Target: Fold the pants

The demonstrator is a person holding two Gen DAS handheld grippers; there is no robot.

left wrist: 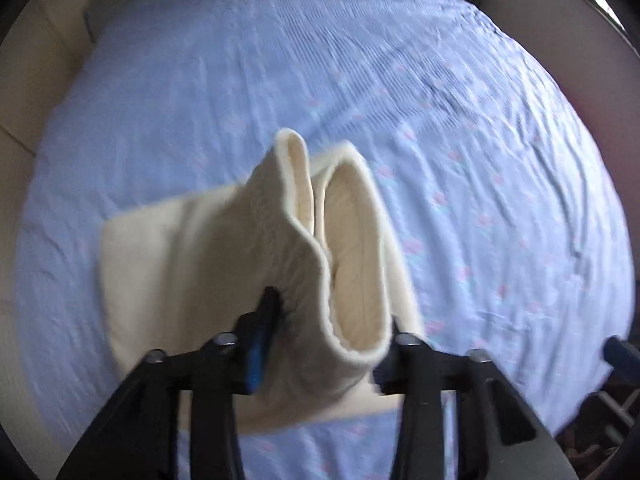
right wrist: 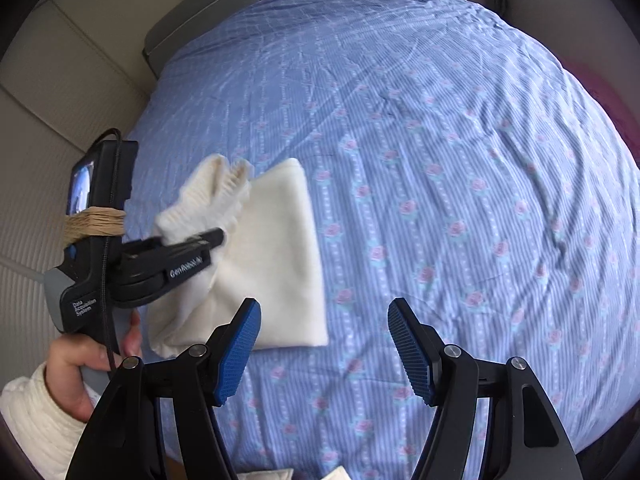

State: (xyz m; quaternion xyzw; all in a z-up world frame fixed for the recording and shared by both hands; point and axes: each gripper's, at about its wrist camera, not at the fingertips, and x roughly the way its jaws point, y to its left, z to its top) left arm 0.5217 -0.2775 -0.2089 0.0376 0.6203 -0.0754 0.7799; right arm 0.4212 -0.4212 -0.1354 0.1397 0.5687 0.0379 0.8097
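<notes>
The cream pants (right wrist: 276,256) lie partly folded on the blue flowered bedsheet (right wrist: 460,160). My left gripper (left wrist: 320,344) holds the two ribbed leg cuffs (left wrist: 332,240) lifted above the folded part; cloth fills the gap between its fingers. In the right wrist view the left gripper (right wrist: 216,236) comes in from the left, a hand on its handle, with the cuffs (right wrist: 216,188) raised. My right gripper (right wrist: 324,344) is open and empty, above the sheet just right of the pants' near corner.
The bed is bordered by a beige padded wall (right wrist: 52,120) on the left and grey cushions (right wrist: 200,20) at the head. A sleeve in white knit (right wrist: 36,420) is at lower left. Bare sheet stretches to the right.
</notes>
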